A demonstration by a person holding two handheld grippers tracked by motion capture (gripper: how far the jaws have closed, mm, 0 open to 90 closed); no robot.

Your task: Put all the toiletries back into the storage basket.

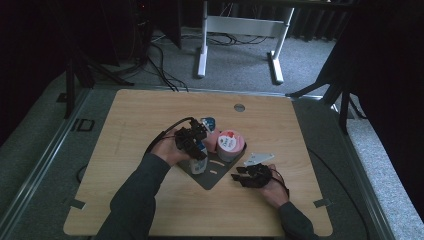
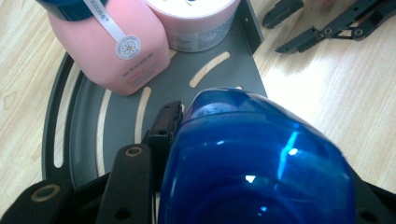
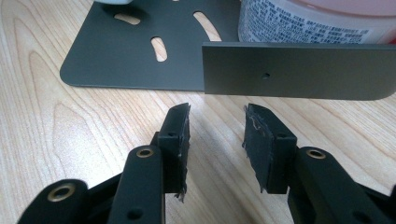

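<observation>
— The left hand-held gripper is clamping the white bottle with the glossy blue cap, its jaws about half-spread around it. It is standing the bottle on the near corner of the dark grey slotted metal tray, which is sitting near the middle of the table.

— Looks crowded there. The pink square bottle with the white seal strip and the pink round tub with the white lid are sitting just beyond it on the same tray.

— That's my worry. If the person is tilting the blue-capped bottle while letting go, it could be tipping into the pink one, or sliding off the tray's open near edge onto the wood.

— And the right hand-held gripper?

— It's hovering low over the table towards the near right edge, jaws parted and holding nothing, pointing at the tray's upright side wall. If it's nudging that wall, the whole tray could be shifting and everything standing on it rocking.

— The slots too; a bottle base catching one could be leaning.
</observation>
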